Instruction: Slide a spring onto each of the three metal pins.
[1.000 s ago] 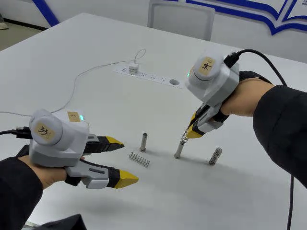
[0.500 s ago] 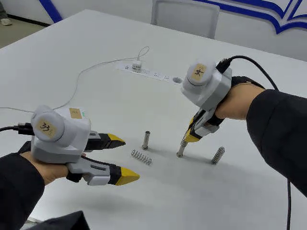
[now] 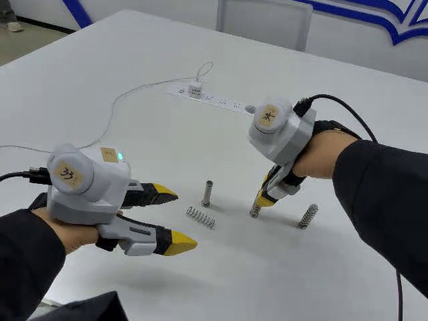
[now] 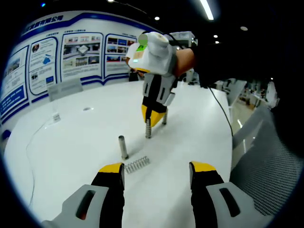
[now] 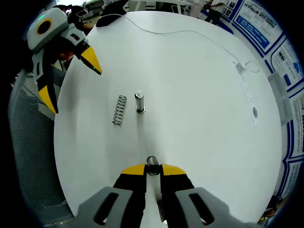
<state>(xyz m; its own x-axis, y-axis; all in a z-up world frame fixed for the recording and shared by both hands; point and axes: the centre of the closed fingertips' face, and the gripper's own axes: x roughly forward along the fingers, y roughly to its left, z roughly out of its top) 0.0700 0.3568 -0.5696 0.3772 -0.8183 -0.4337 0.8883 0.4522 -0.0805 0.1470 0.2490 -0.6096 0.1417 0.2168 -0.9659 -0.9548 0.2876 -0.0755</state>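
Three metal pins stand on the white table. The left pin is bare, and a loose spring lies beside it. My right gripper is shut on a spring that sits over the middle pin, low near the table. The right pin wears a spring. My left gripper hovers open left of the loose spring, holding nothing.
A white power strip with a plugged charger and a trailing cable lies farther back. A chair stands behind the table's far edge. The table's near edge is close below my left hand.
My right gripper has come down along the middle pin with the spring, which now covers most of the pin. The left gripper has hardly moved; the head camera has shifted.
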